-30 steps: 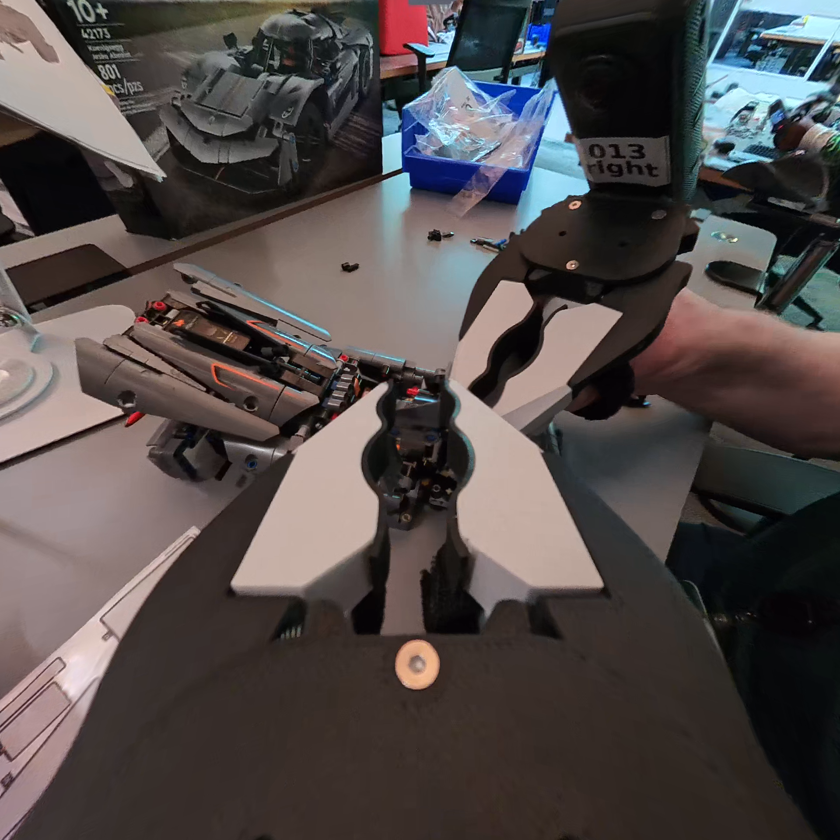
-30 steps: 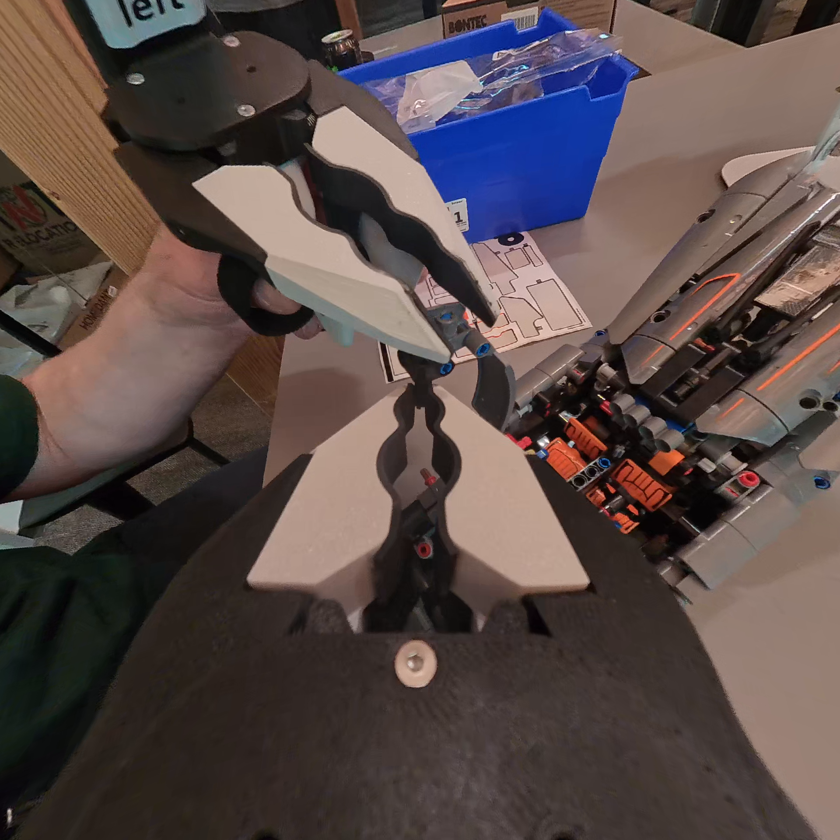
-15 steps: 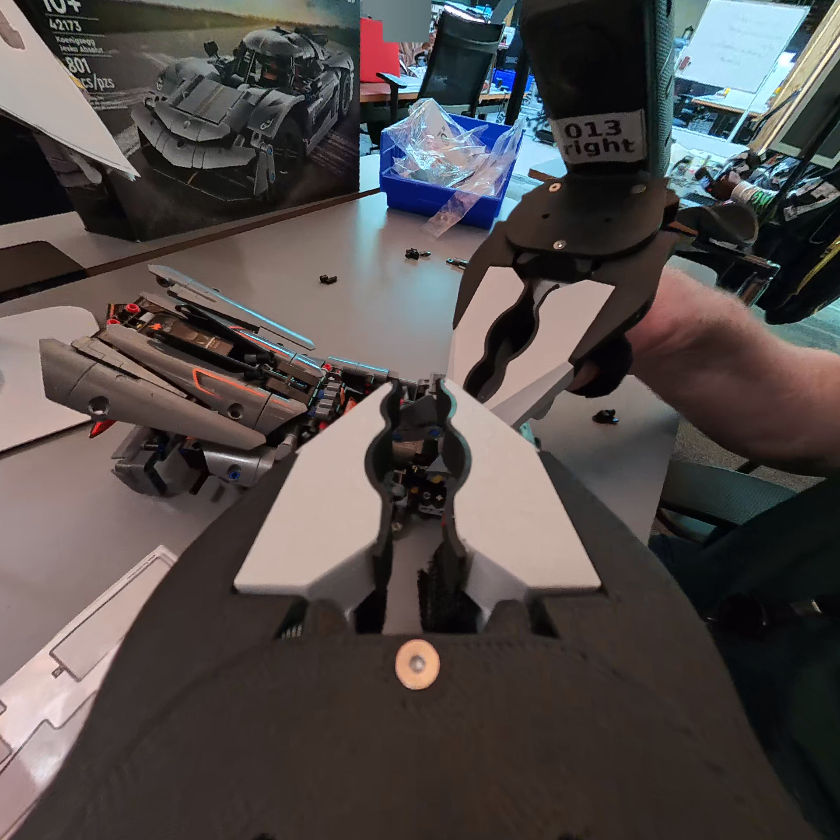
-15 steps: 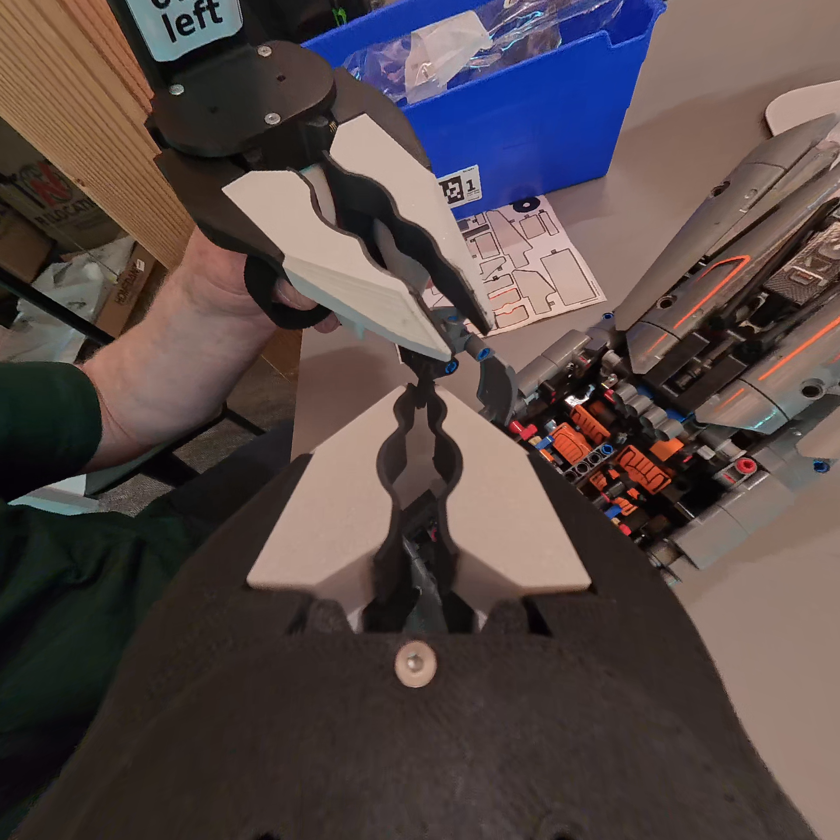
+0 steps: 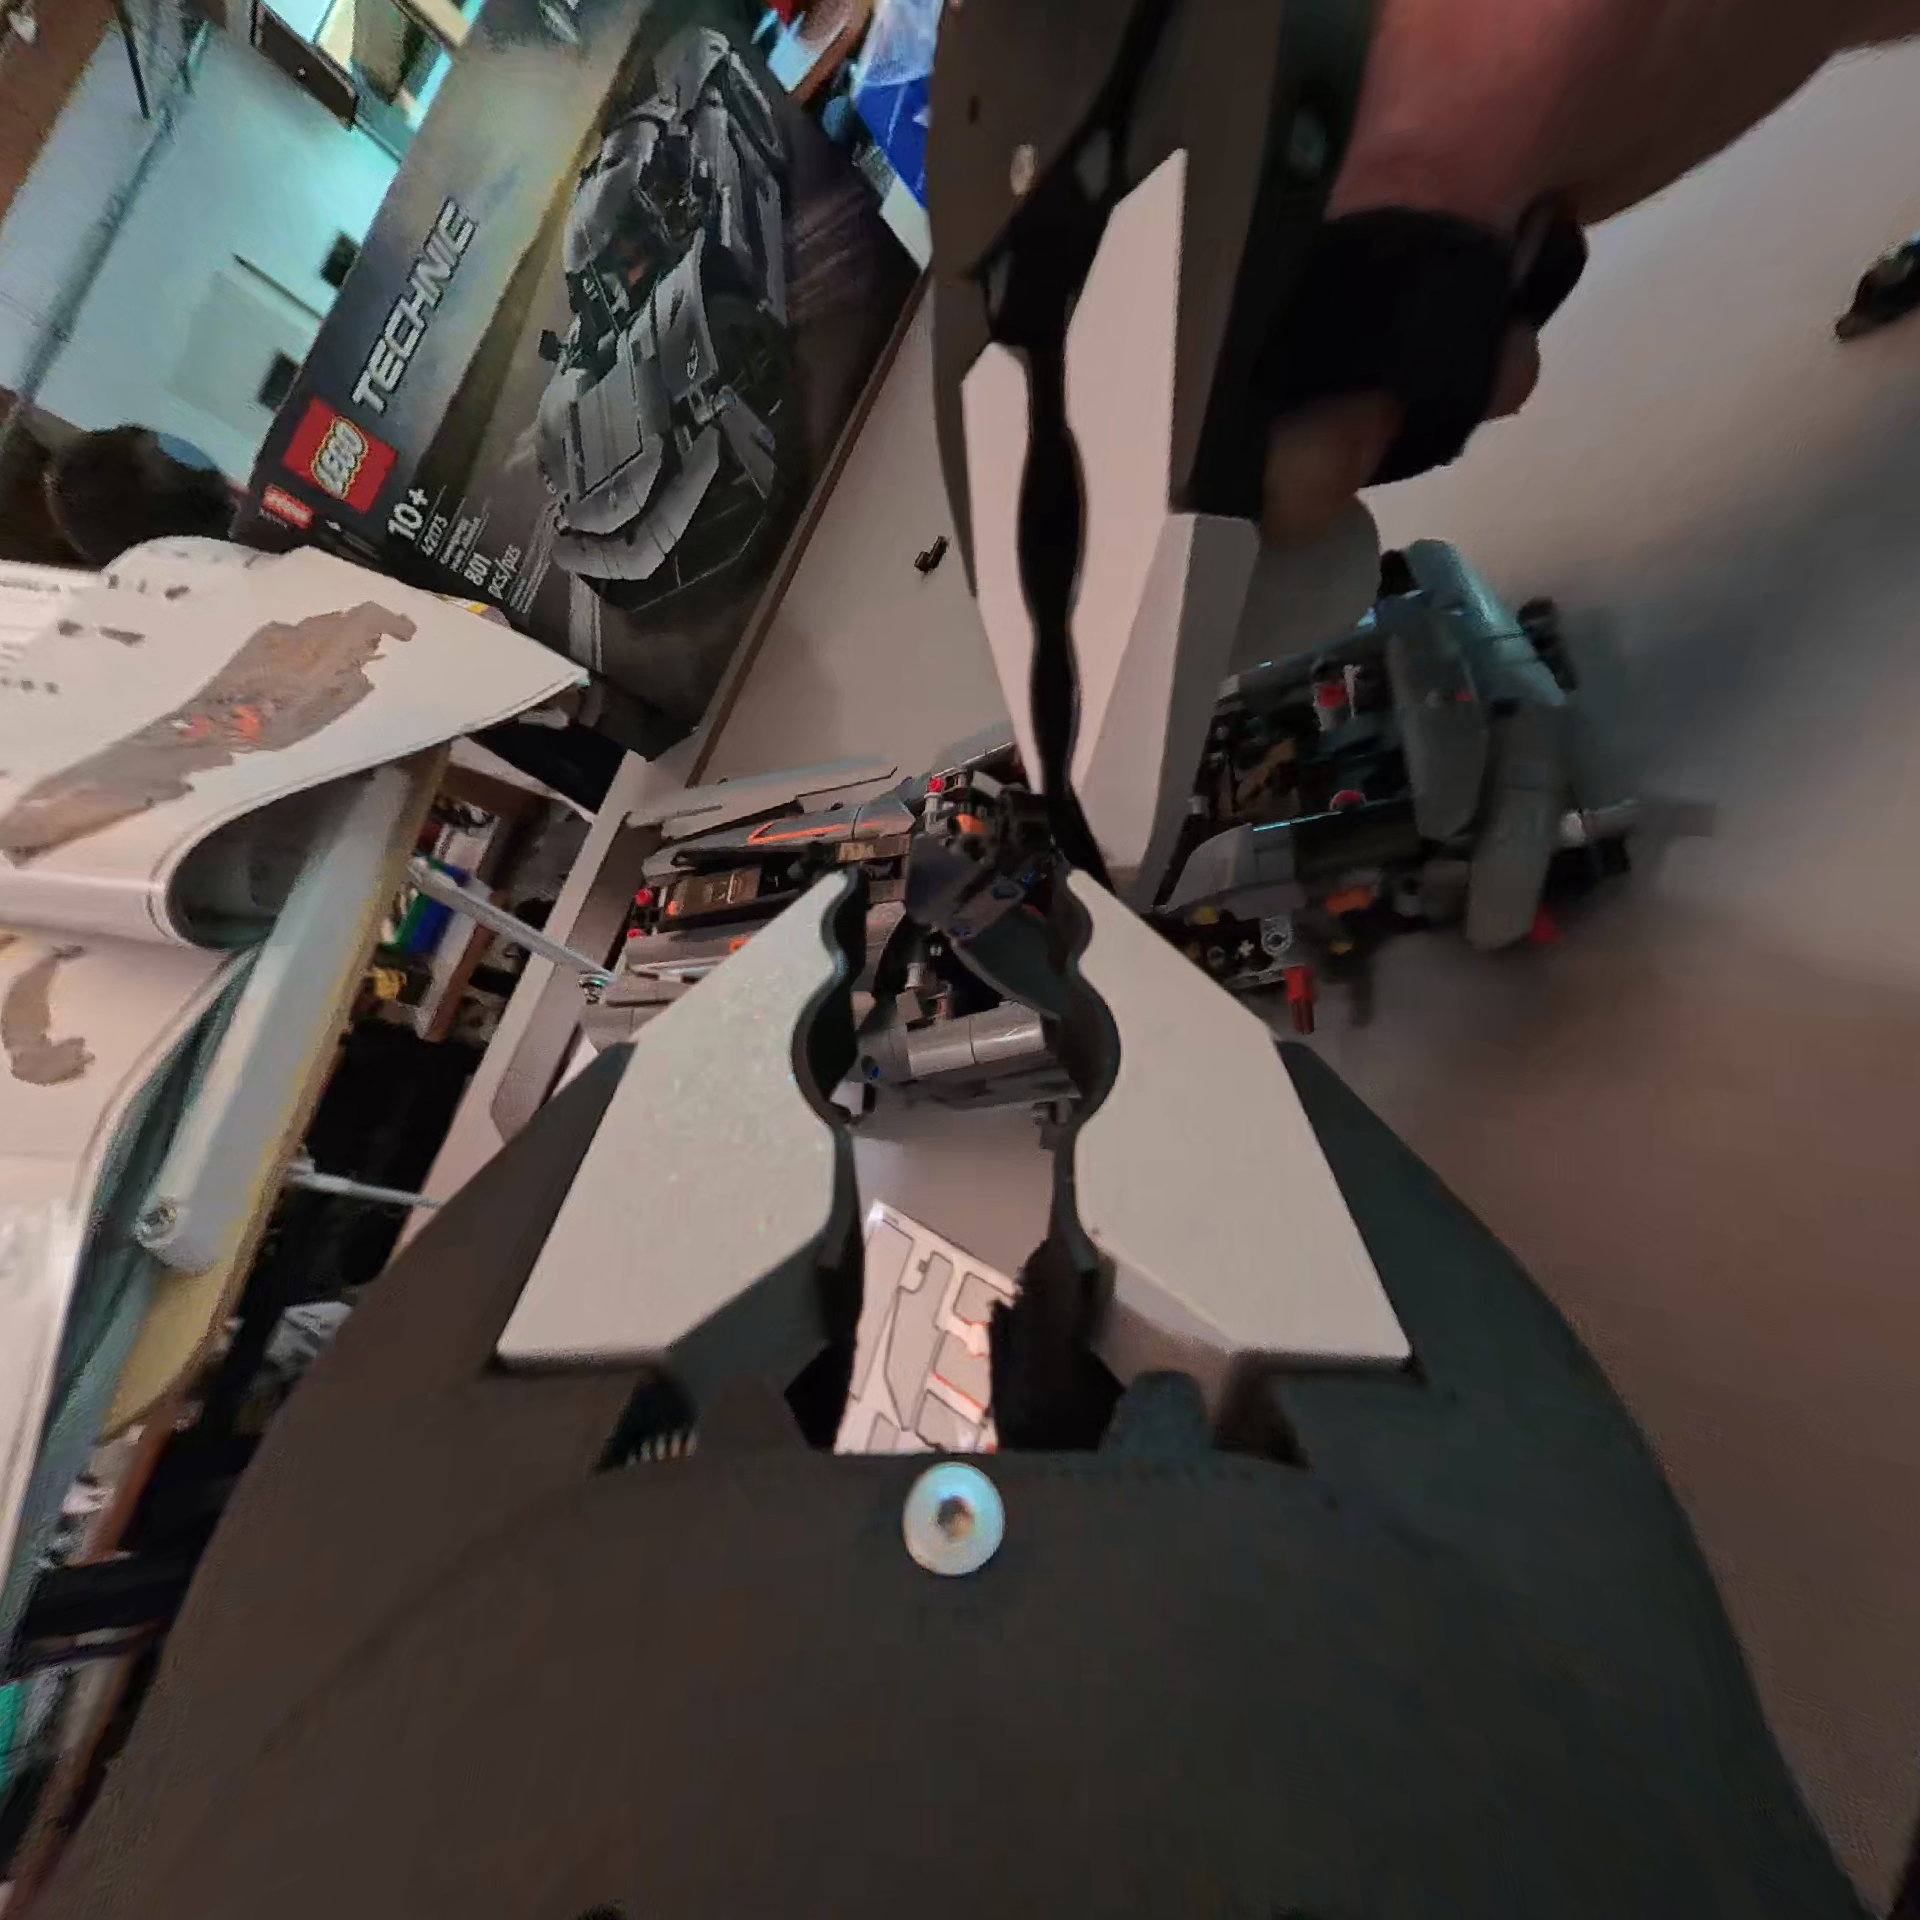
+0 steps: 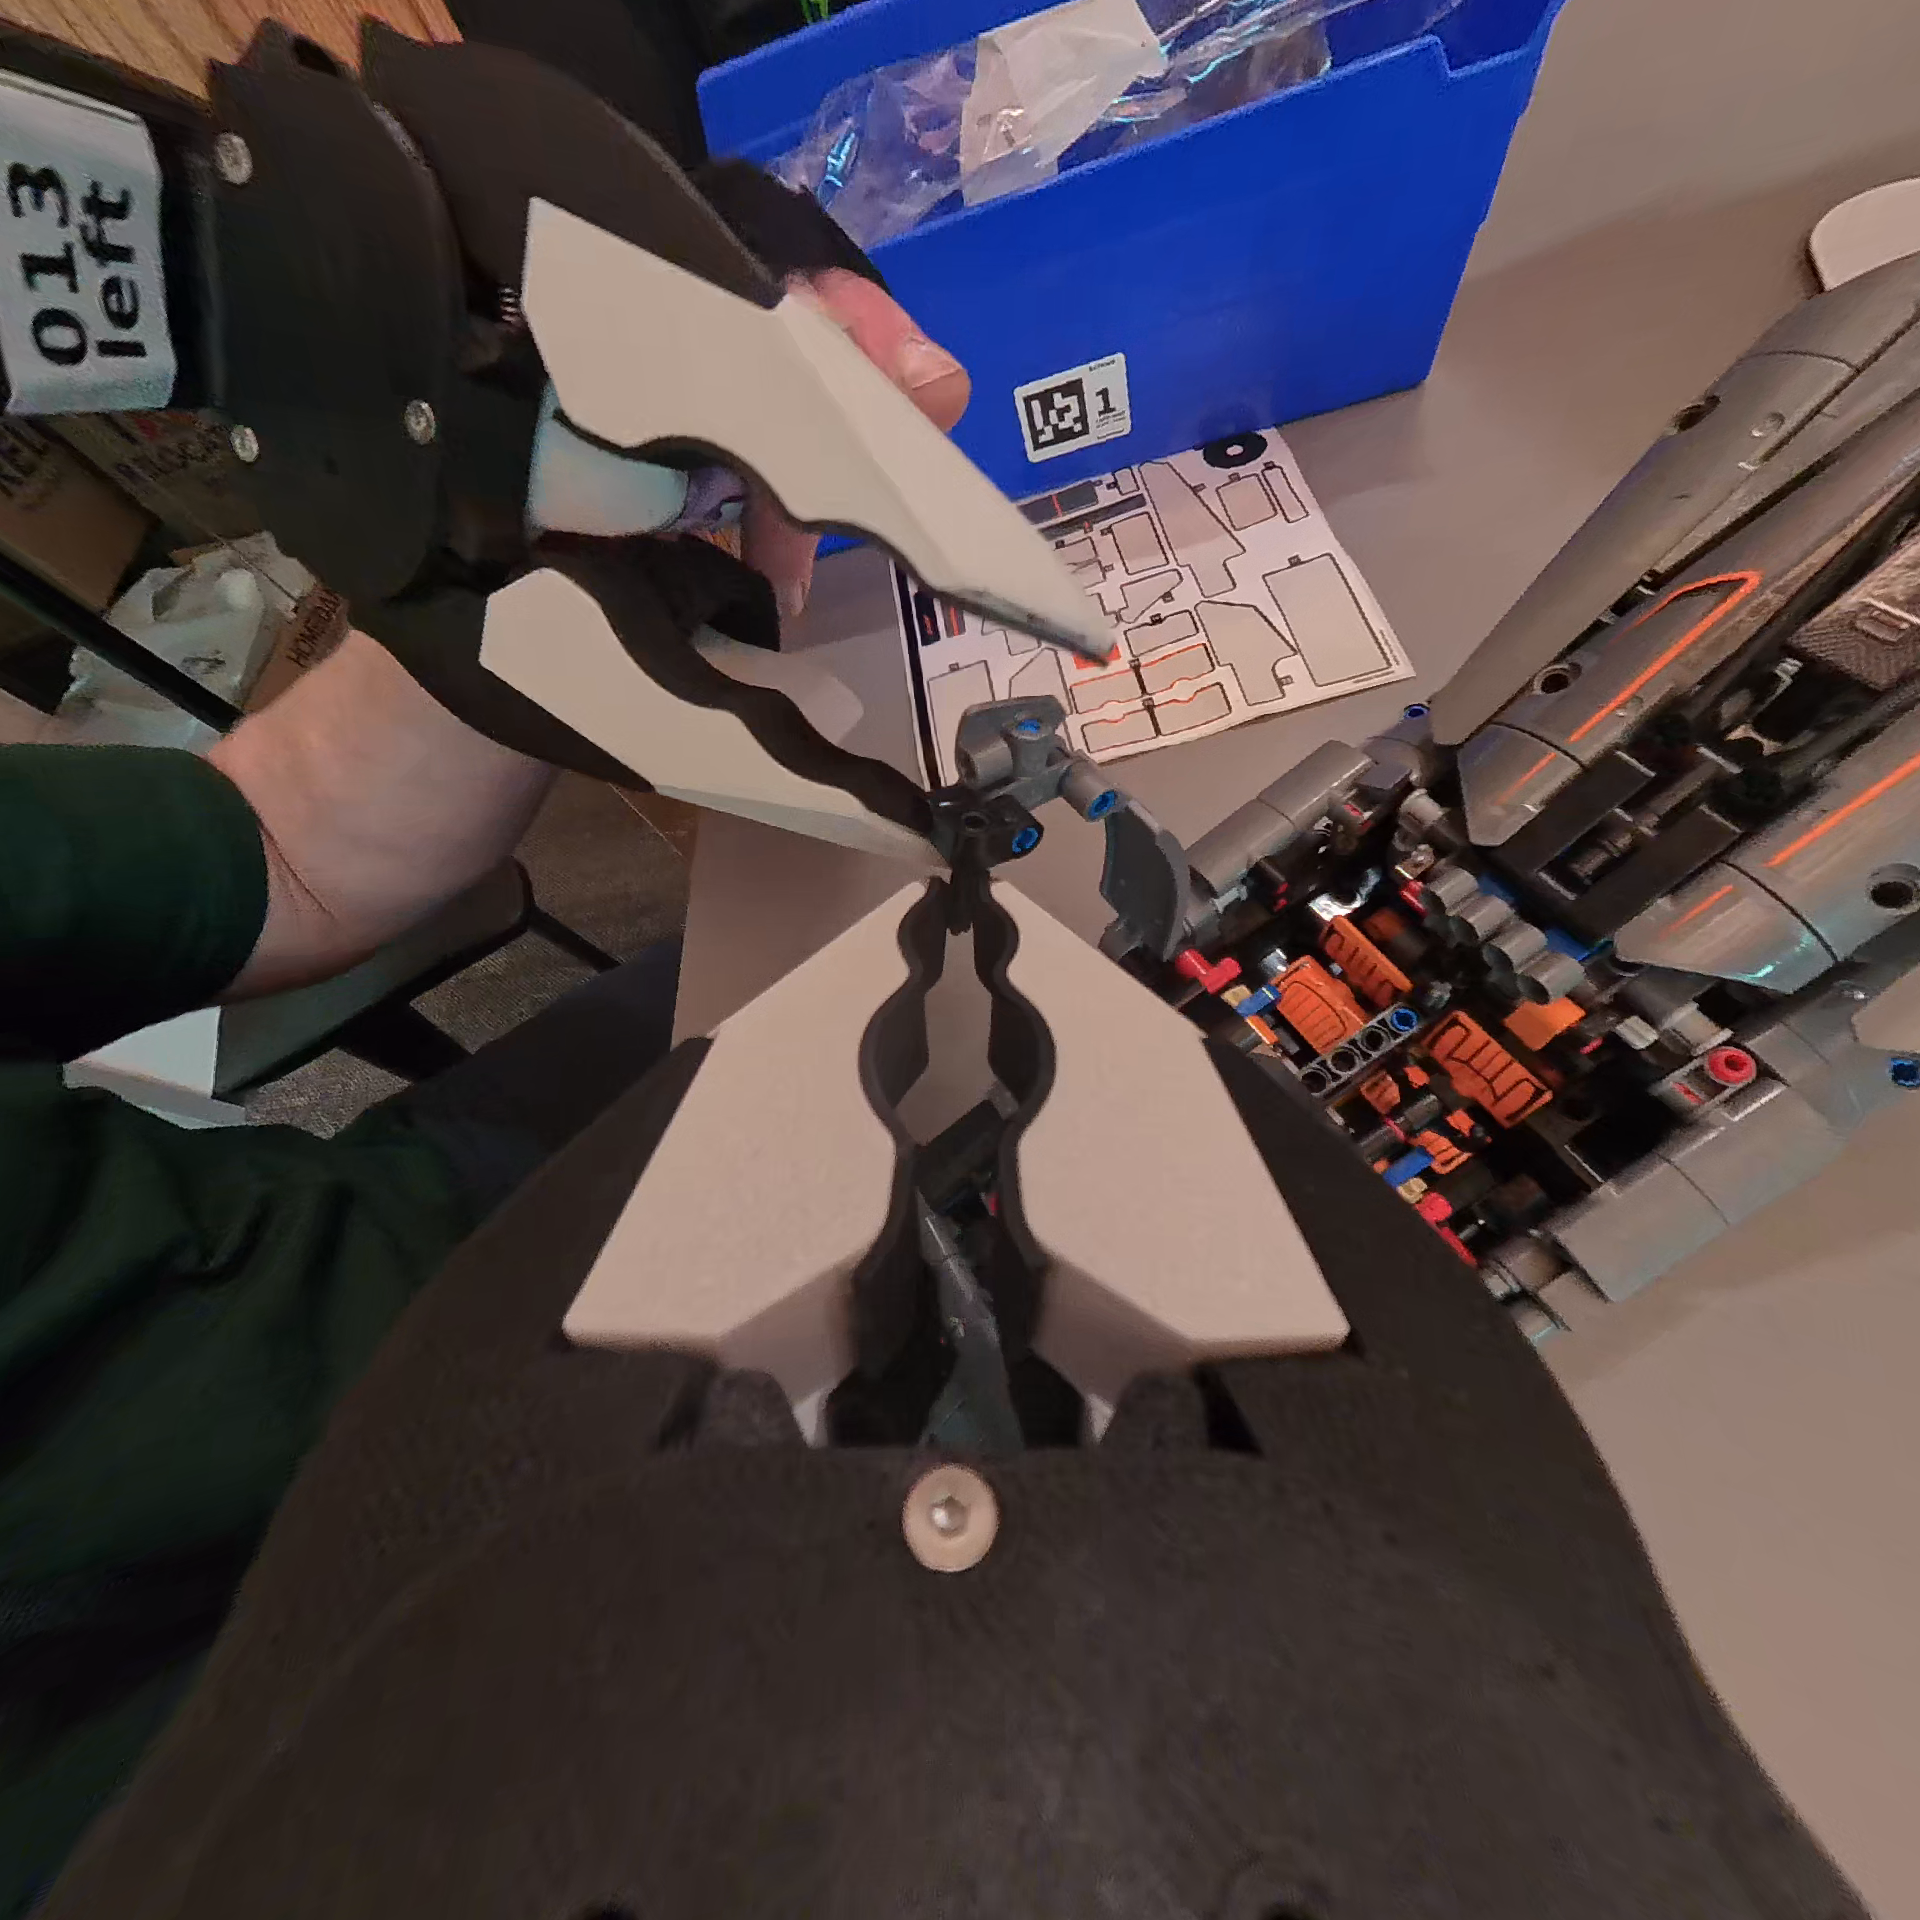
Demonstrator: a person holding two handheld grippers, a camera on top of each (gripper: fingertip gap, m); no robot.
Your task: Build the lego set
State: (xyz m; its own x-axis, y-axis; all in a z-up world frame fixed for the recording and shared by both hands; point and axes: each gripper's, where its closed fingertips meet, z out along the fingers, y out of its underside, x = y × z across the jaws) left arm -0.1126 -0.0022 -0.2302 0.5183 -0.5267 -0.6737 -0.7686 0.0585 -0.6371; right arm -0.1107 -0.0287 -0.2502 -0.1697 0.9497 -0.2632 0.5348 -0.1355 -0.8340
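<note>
The grey, orange-striped lego car (image 6: 1621, 790) lies on the grey table (image 6: 1714, 1507), its orange and black inner parts showing. A small grey sub-assembly with blue pins (image 6: 1023, 758) is held in the air next to the car's near end. My right gripper (image 6: 961, 883) is shut on a thin black part at its lower end. My left gripper (image 6: 1018, 748) is open, one finger on each side of the sub-assembly. In the left wrist view the left gripper (image 5: 956, 894) stands open around the sub-assembly (image 5: 977, 883), and the right gripper (image 5: 1049, 800) comes in shut from above.
A blue bin (image 6: 1195, 260) with plastic bags stands behind a sticker sheet (image 6: 1195, 582). The set's box (image 5: 582, 364) and an open instruction booklet (image 5: 208, 675) are to the left. A small loose black part (image 5: 932, 551) lies on the table. Less than 4 cm separates the two grippers' tips.
My left gripper has opened and let go of the sub-assembly, and it has rolled to one side. My right gripper stays shut on the sub-assembly.
</note>
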